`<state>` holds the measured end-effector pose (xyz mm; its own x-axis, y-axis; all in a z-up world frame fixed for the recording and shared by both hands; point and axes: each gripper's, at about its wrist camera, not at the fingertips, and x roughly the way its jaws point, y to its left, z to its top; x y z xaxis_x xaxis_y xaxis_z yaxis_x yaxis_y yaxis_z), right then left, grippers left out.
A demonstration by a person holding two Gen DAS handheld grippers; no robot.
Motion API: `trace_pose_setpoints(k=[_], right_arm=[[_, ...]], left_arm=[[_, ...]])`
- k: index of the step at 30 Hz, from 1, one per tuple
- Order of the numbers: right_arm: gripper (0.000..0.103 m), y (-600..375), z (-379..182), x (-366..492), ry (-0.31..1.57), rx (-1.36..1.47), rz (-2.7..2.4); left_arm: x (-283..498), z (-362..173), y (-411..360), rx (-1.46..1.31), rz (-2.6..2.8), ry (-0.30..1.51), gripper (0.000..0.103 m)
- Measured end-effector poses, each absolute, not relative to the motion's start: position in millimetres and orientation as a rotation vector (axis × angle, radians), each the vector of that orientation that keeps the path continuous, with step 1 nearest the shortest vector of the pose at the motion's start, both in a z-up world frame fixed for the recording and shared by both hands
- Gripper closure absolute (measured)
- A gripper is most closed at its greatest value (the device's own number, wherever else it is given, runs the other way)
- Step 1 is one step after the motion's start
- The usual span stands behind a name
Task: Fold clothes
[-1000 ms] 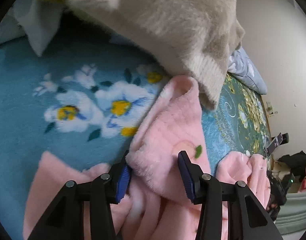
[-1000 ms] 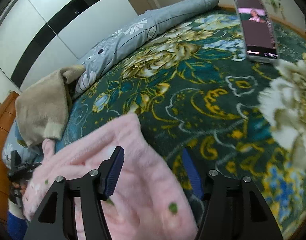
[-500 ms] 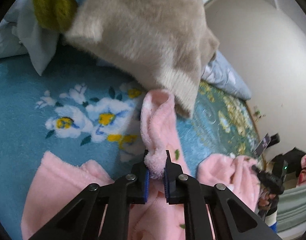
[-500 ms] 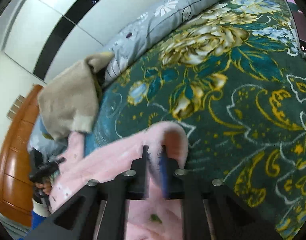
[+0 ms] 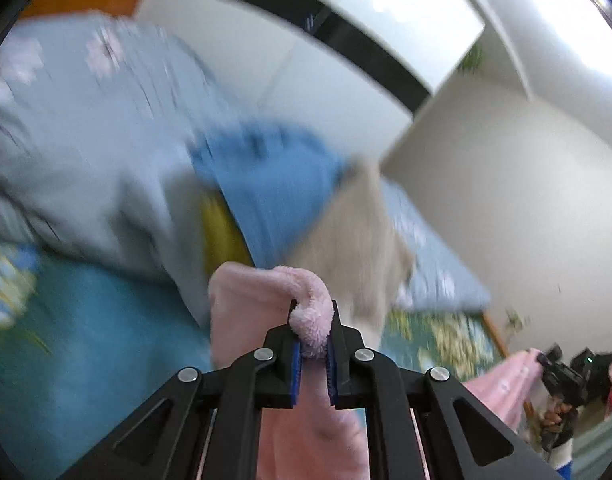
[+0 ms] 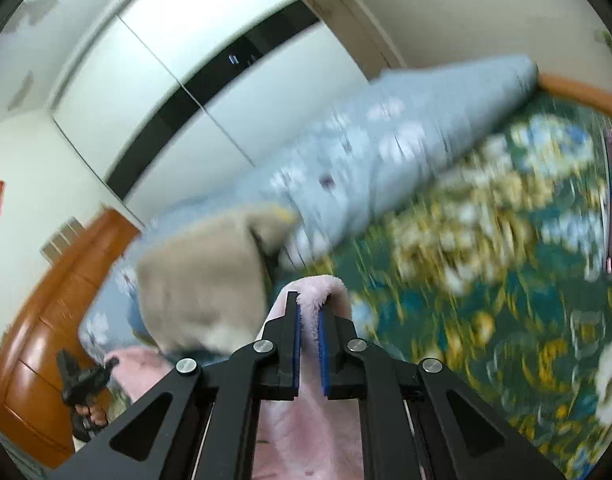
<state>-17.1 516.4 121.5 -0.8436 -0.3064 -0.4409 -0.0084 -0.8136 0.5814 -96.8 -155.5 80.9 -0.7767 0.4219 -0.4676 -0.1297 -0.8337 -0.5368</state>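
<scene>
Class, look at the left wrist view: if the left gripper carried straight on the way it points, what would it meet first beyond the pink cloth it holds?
Probably the beige garment, directly past the left gripper and its pinched pink garment. Blur leaves depth uncertain.

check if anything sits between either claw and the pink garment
Nothing visible does. The left claw is shut on a bunched edge of the pink fleece garment, and the right claw is shut on another edge of it, pads pressing straight on the fabric. The beige garment lies behind, not between.
</scene>
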Motion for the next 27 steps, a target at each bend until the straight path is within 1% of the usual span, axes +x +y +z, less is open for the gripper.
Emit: trace_pose_setpoints(k=[2,4,6,7,10,12,15,18,20,24,25,26,27], right_arm=[[0.096,522.0,150.6,-18.8,-0.839,0.71,-2.771],[0.096,528.6,165.2,-17.9,-0.816,0.669,-2.803],[0.096,539.1,169.3,-15.9,-0.794,0.651,-2.854],[0.096,545.6,161.0,-16.8,-0.802,0.678,-2.87],[0.096,563.2,124.6,-22.3,-0.829,0.81,-2.905],[0.096,570.0,75.5,-32.5,-0.855,1.018,-2.897],[0.095,574.5,14.4,-38.7,-0.913,1.253,-2.837],[0.095,576.3,-19.3,-36.9,-0.913,1.368,-2.805],[0.095,576.5,-32.8,-34.5,-0.909,1.414,-2.791],[0.095,568.5,-29.5,-26.3,-0.824,1.444,-2.792],[0.092,564.6,-27.0,-24.8,-0.784,1.449,-2.798],[0.092,560.0,-26.1,-24.6,-0.753,1.456,-2.807],[0.092,557.2,-24.0,-23.6,-0.729,1.459,-2.813]], left_arm=[[-84.4,102.7,-187.0,-0.776,2.691,-0.711,0.093],[-70.2,116.4,-217.4,-0.695,2.76,-0.739,0.093],[-56.3,120.0,-246.5,-0.63,2.862,-0.743,0.093],[-52.2,115.5,-260.1,-0.629,2.906,-0.75,0.093],[-54.1,75.9,-297.0,-0.778,3.007,-0.809,0.093],[-64.4,28.2,-312.7,-0.966,3.025,-0.864,0.093],[-74.2,-45.8,-325.3,-1.233,2.973,-0.988,0.093],[-73.2,-90.6,-319.4,-1.363,2.919,-1.041,0.093],[-69.7,-104.7,-316.3,-1.395,2.889,-1.044,0.093],[-60.6,-112.7,-315.4,-1.381,2.838,-1.091,0.09],[-56.9,-111.7,-316.8,-1.372,2.833,-1.103,0.089],[-53.1,-110.4,-317.8,-1.363,2.826,-1.116,0.088],[-48.2,-107.7,-317.3,-1.35,2.814,-1.129,0.083]])
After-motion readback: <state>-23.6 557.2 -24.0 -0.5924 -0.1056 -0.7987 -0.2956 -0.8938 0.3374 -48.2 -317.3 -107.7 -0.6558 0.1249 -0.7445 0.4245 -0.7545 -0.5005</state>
